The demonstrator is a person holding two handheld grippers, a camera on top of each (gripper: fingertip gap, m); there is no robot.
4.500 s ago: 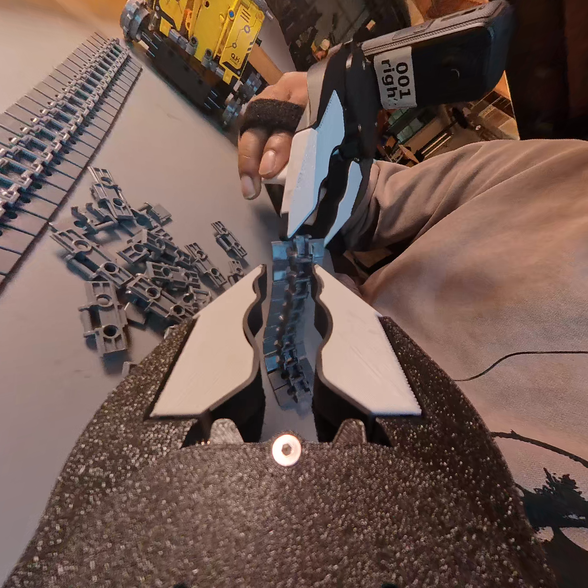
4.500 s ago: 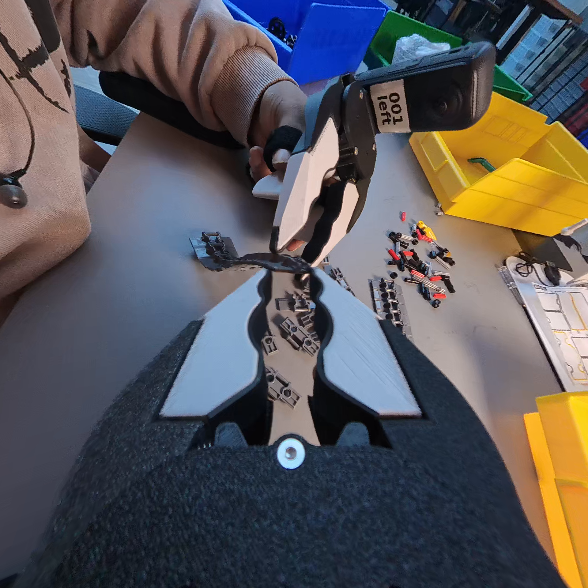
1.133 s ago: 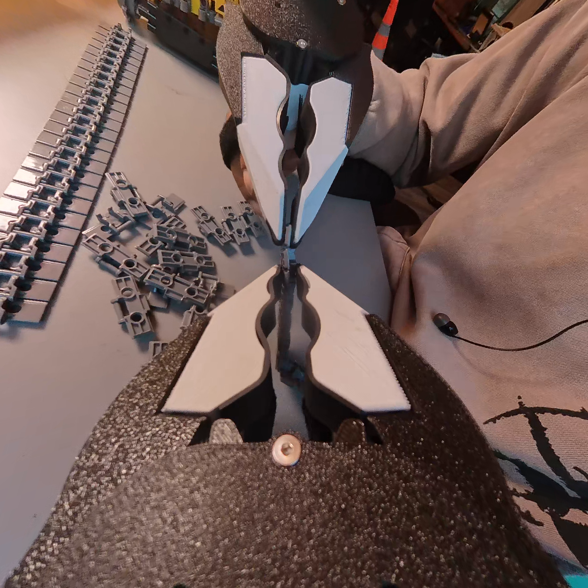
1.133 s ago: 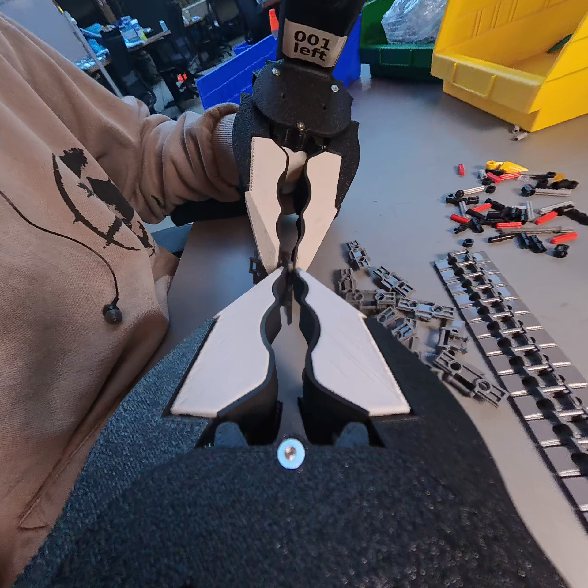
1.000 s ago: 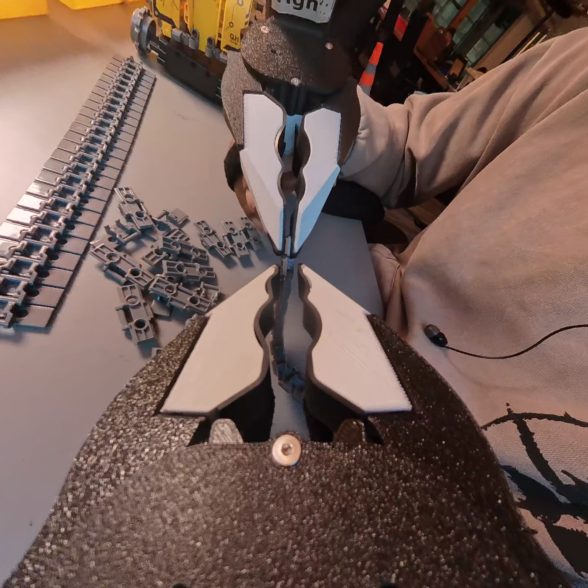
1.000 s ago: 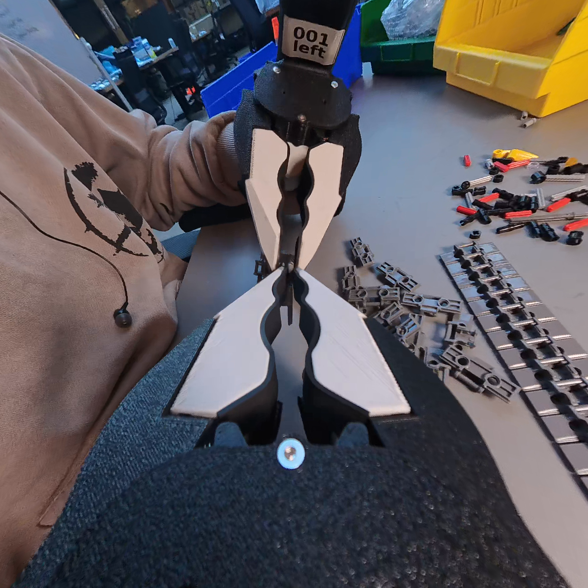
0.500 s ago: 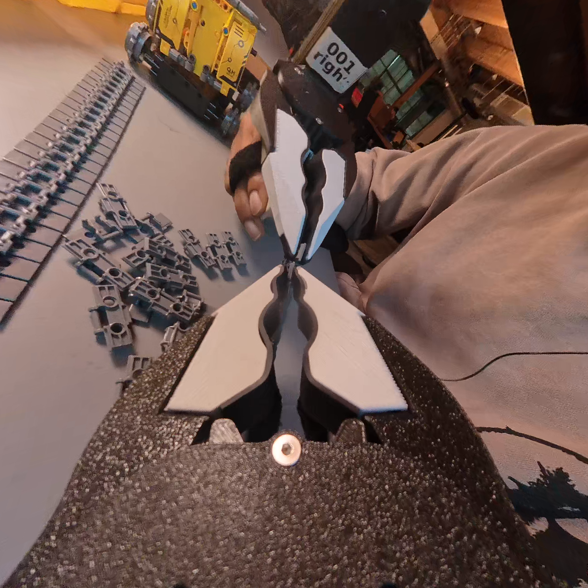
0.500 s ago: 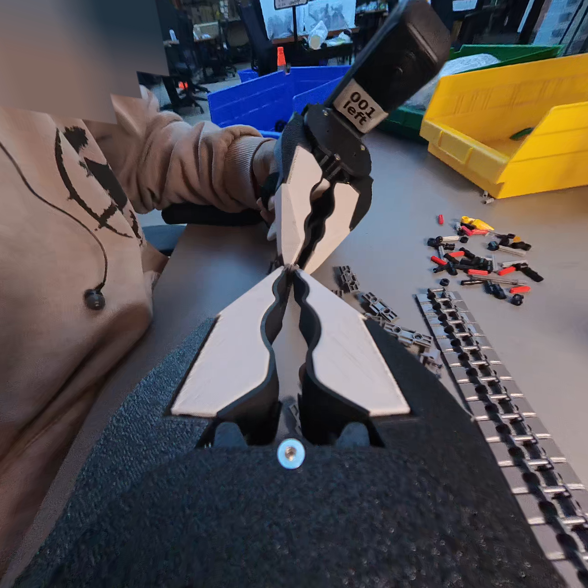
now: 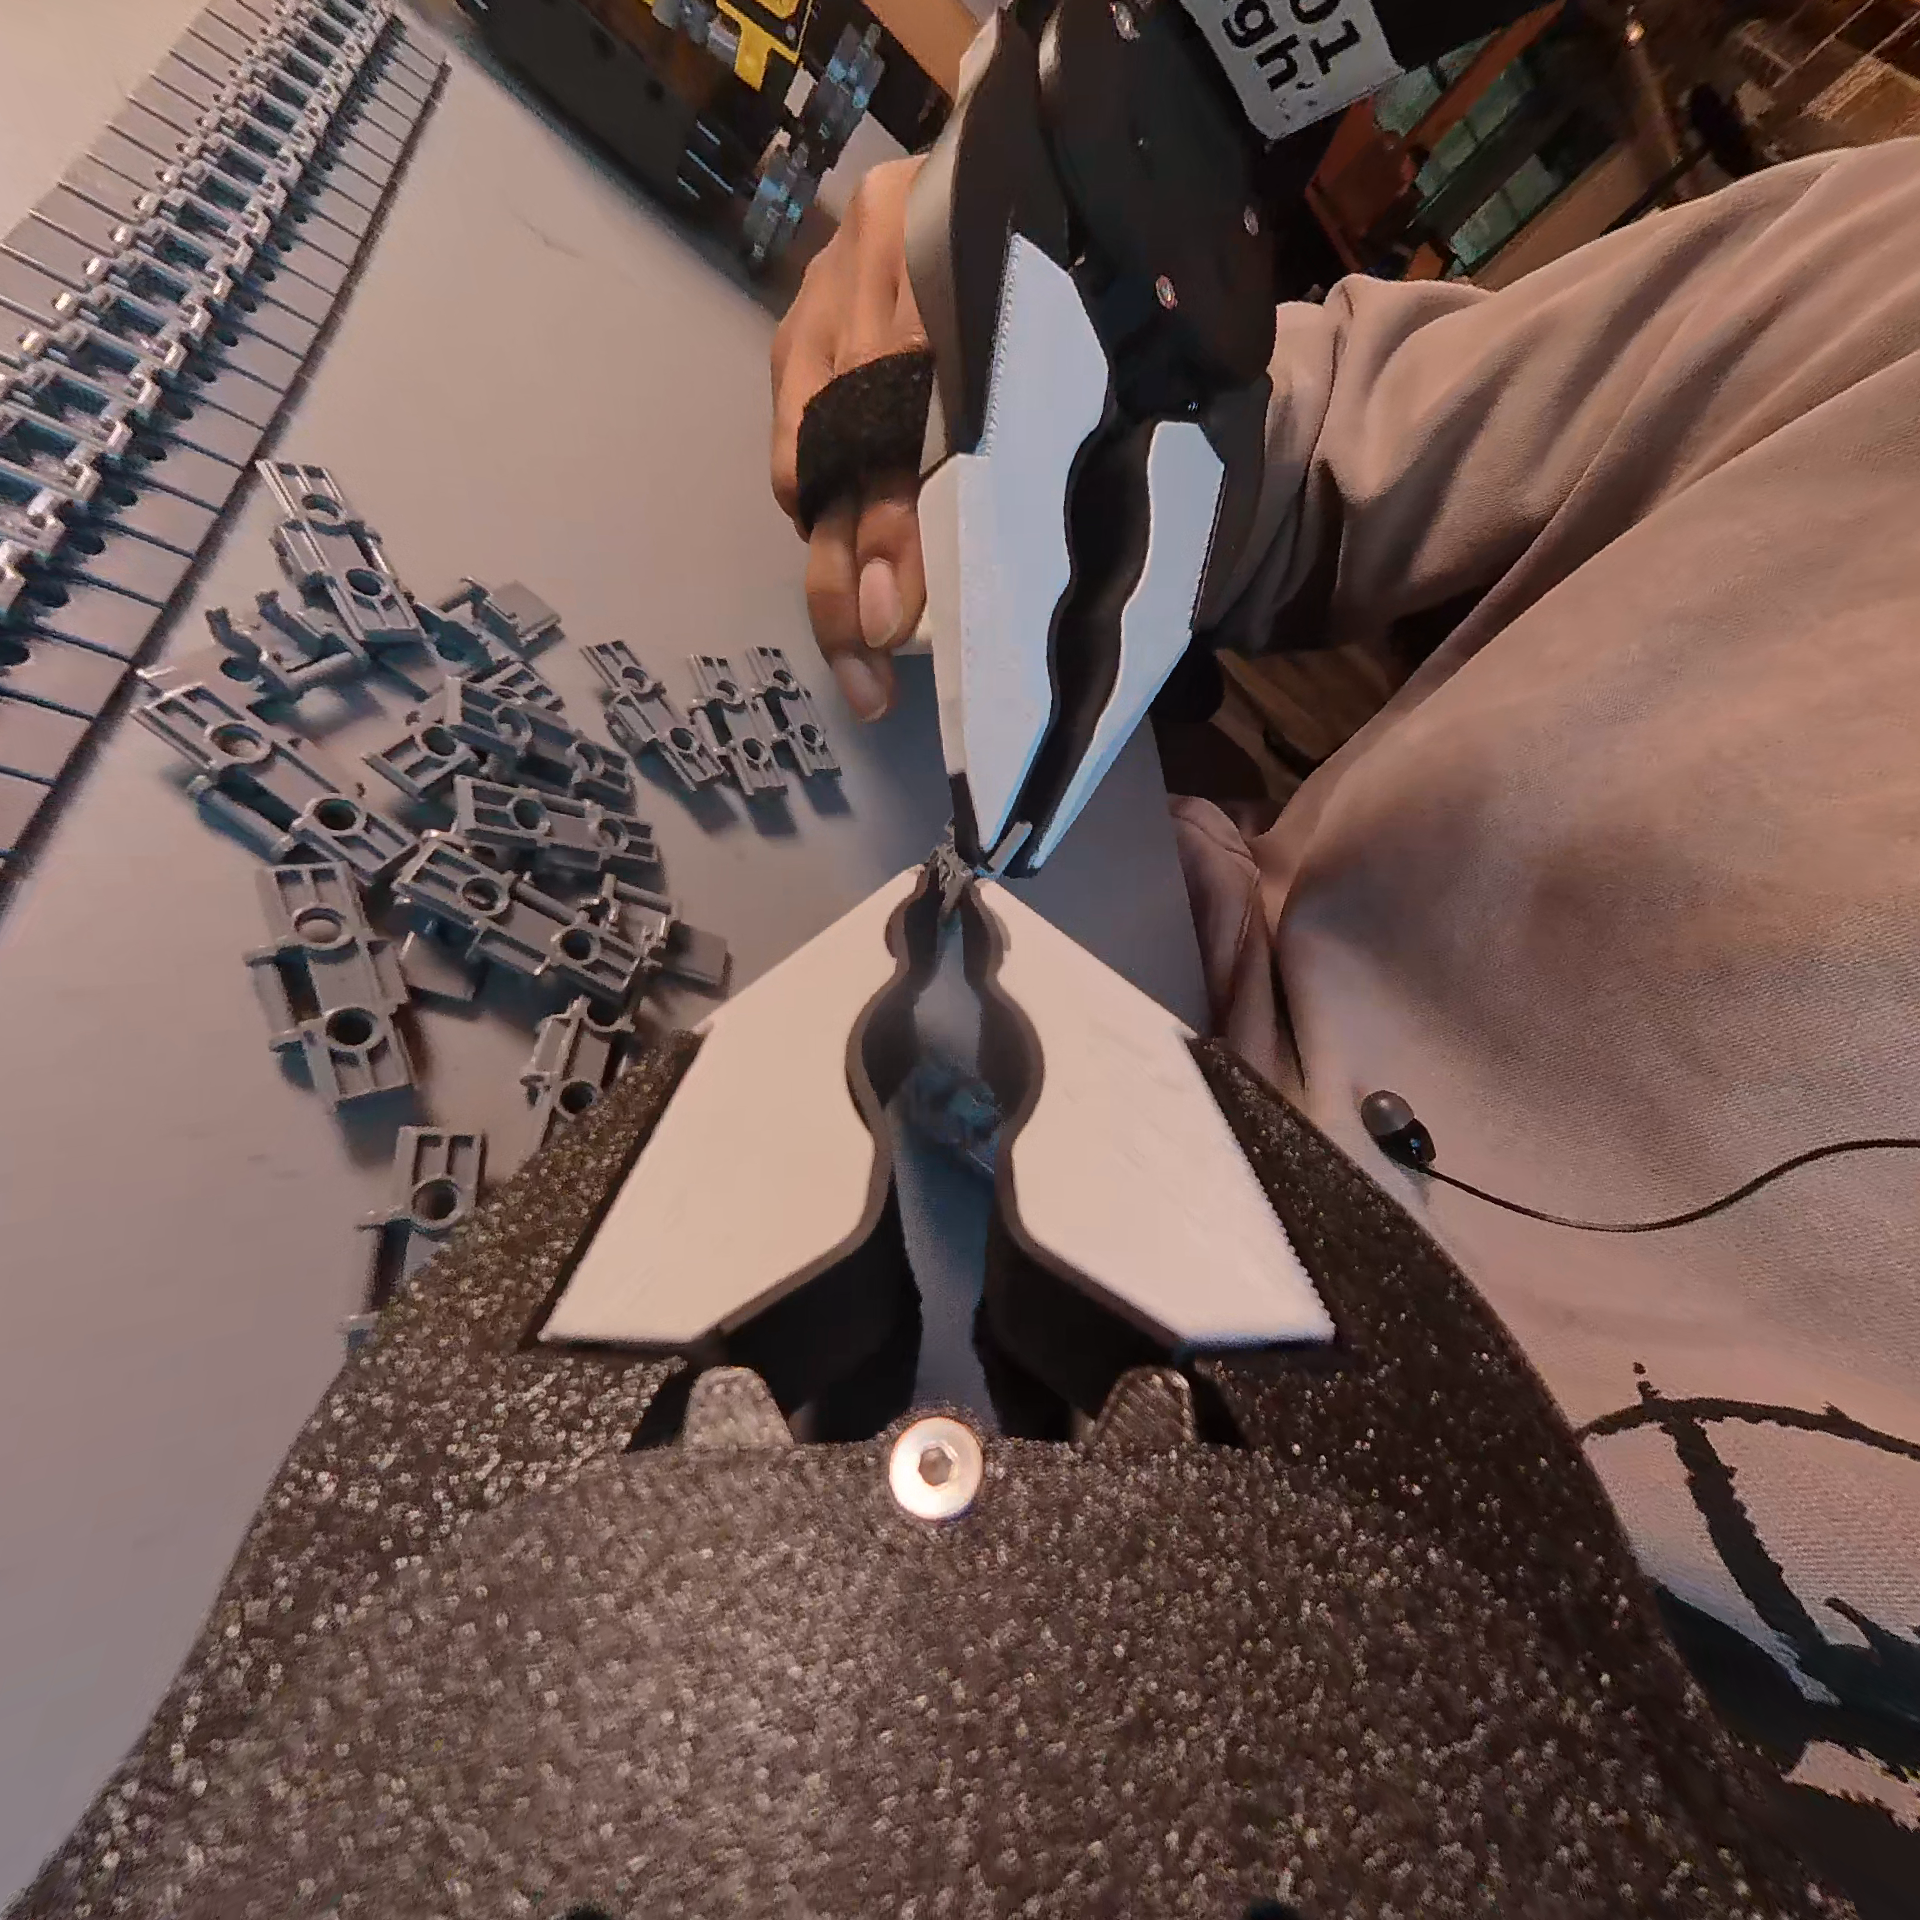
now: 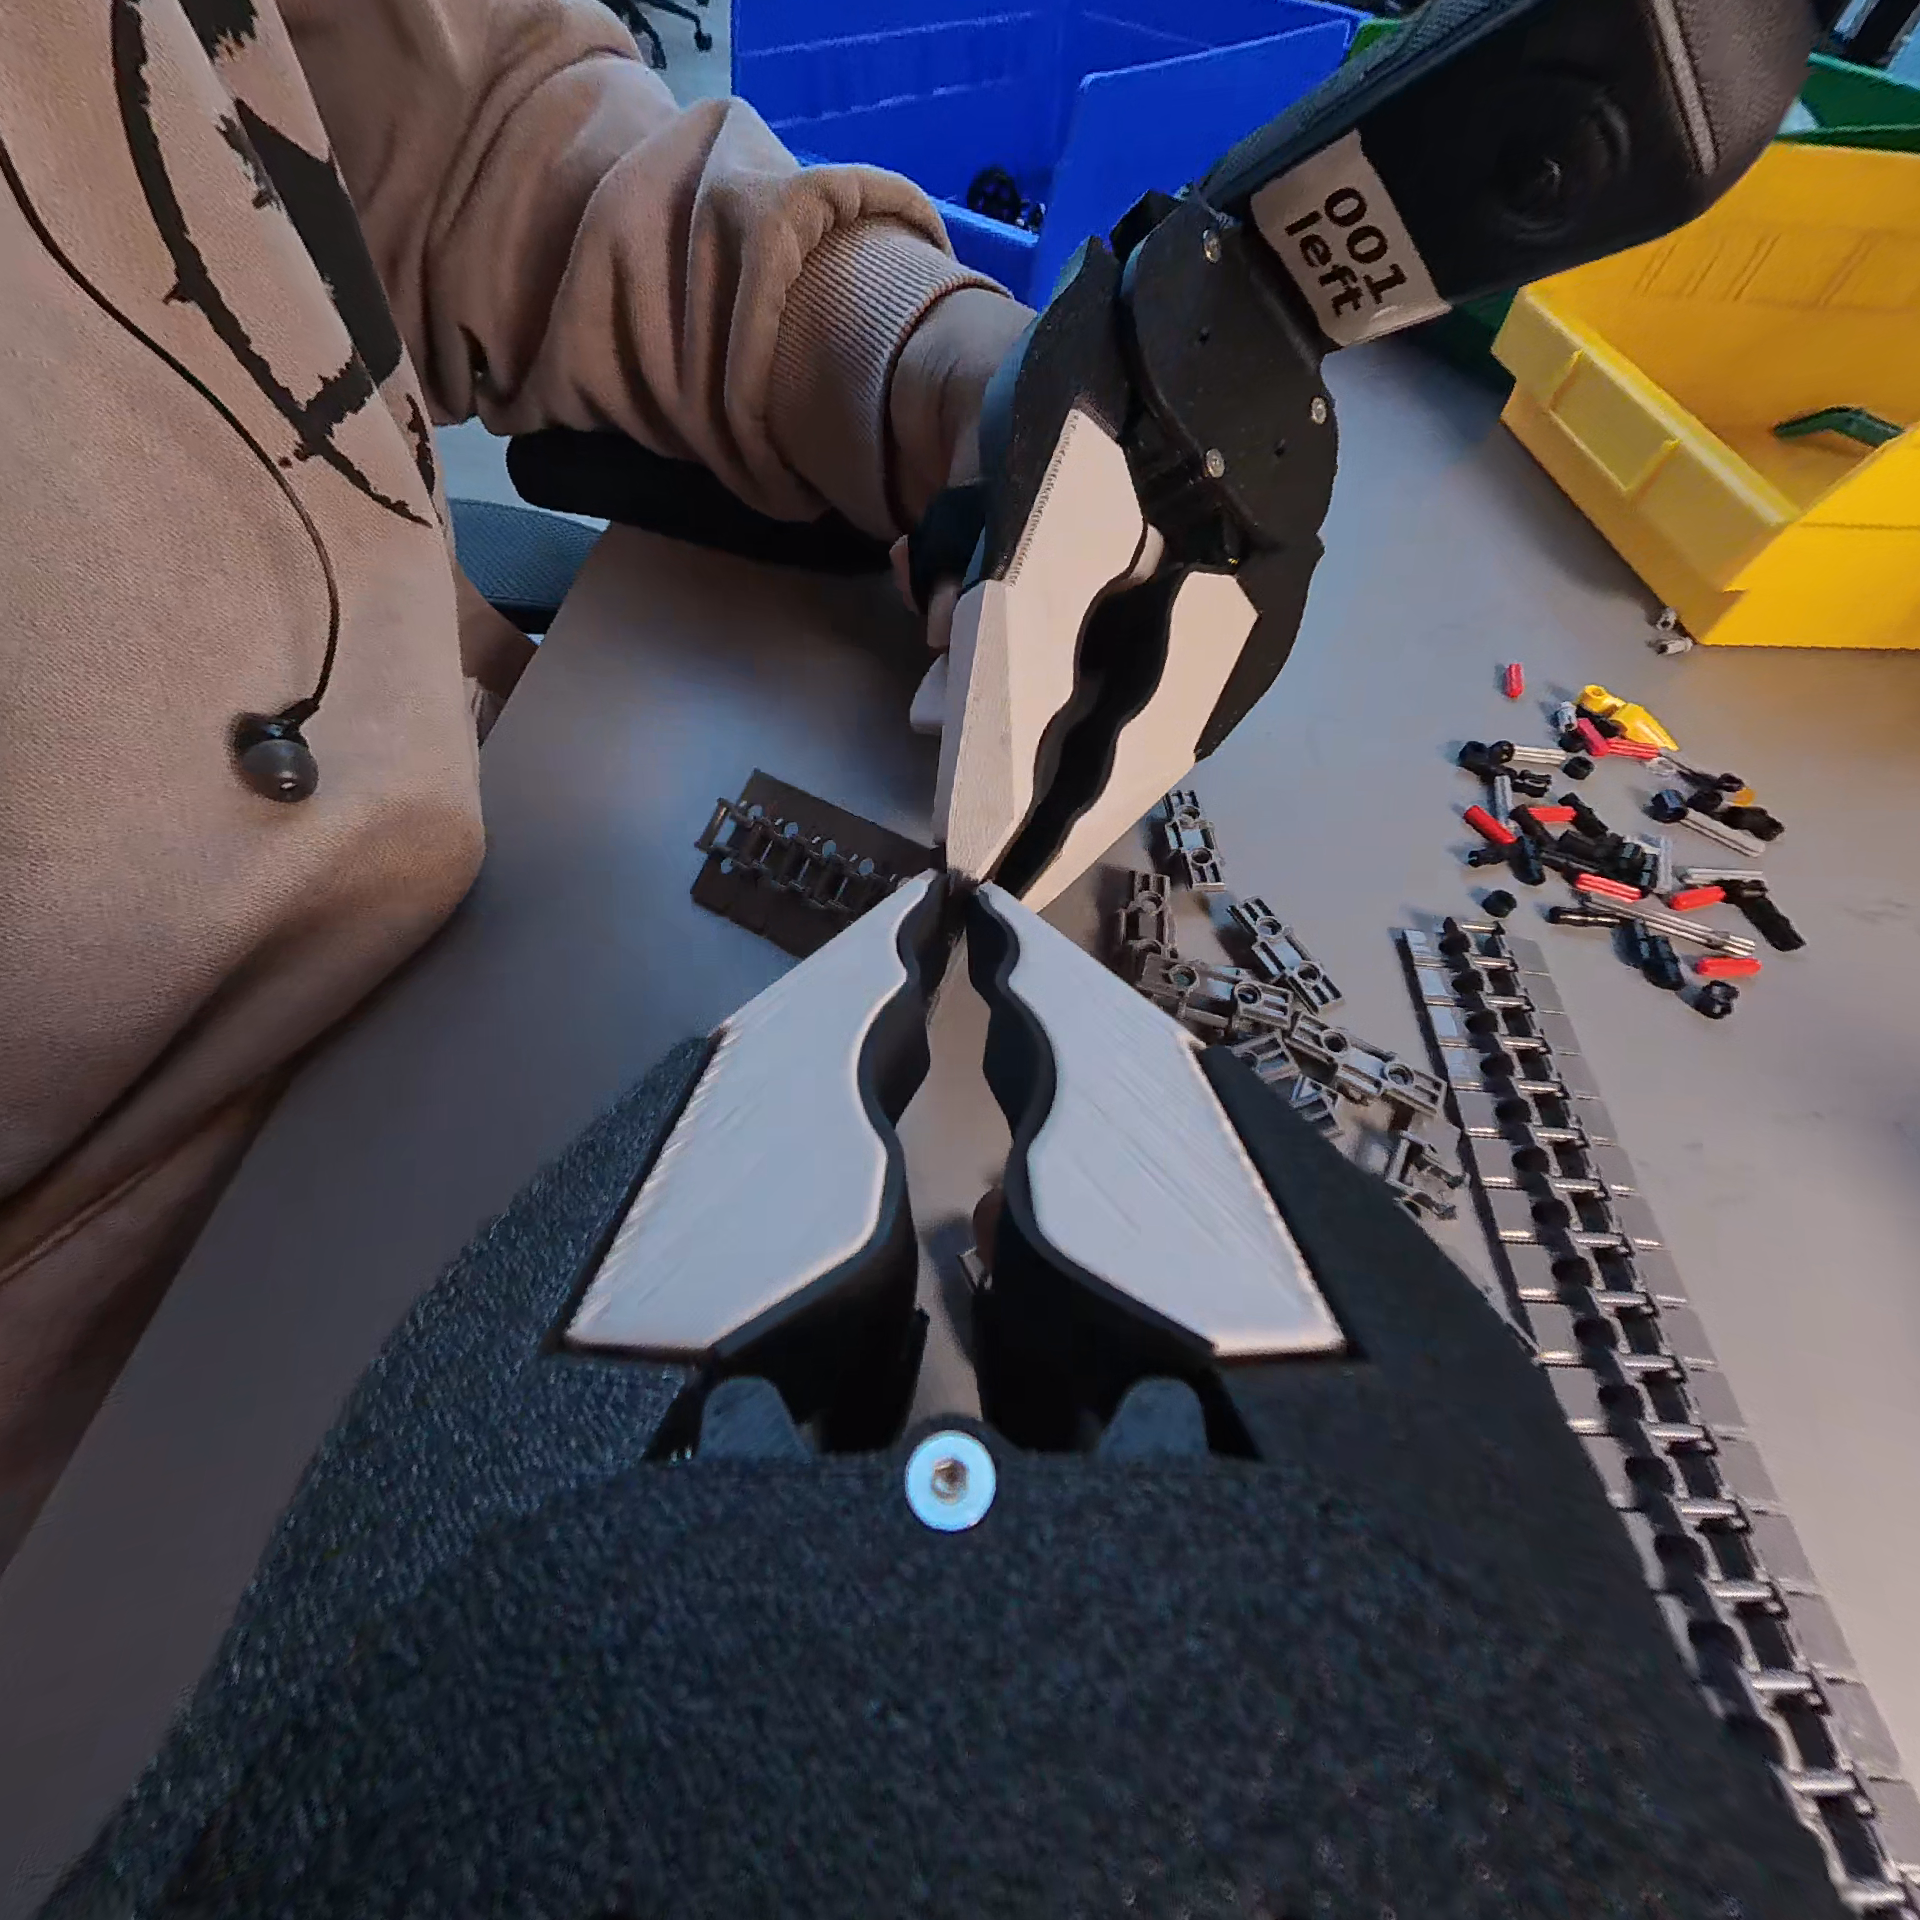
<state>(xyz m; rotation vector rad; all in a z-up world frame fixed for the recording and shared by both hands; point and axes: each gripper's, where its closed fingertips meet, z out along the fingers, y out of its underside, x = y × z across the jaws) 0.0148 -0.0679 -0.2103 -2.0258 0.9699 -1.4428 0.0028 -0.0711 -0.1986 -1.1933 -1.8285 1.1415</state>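
In the left wrist view, the left hand-held gripper (image 9: 951, 899) sat in the middle of the frame, its pale, wavy fingers pinched almost together on a small grey plastic piece (image 9: 948, 868). The right hand-held gripper (image 9: 997, 836) came down from the top of the frame, tips nearly closed, nipping the same piece. A pile of loose grey links (image 9: 468, 810) lay at the left on the smooth grey worktop (image 9: 582, 343). A long ribbed track strip (image 9: 156, 291) ran along the upper left.

In the right wrist view, both grippers met tip to tip at the centre. A short dark track piece (image 10: 800, 862) lay flat just left of the tips. Small red and black pins (image 10: 1621, 831) were scattered at the right, below a shiny yellow bin (image 10: 1704, 436).
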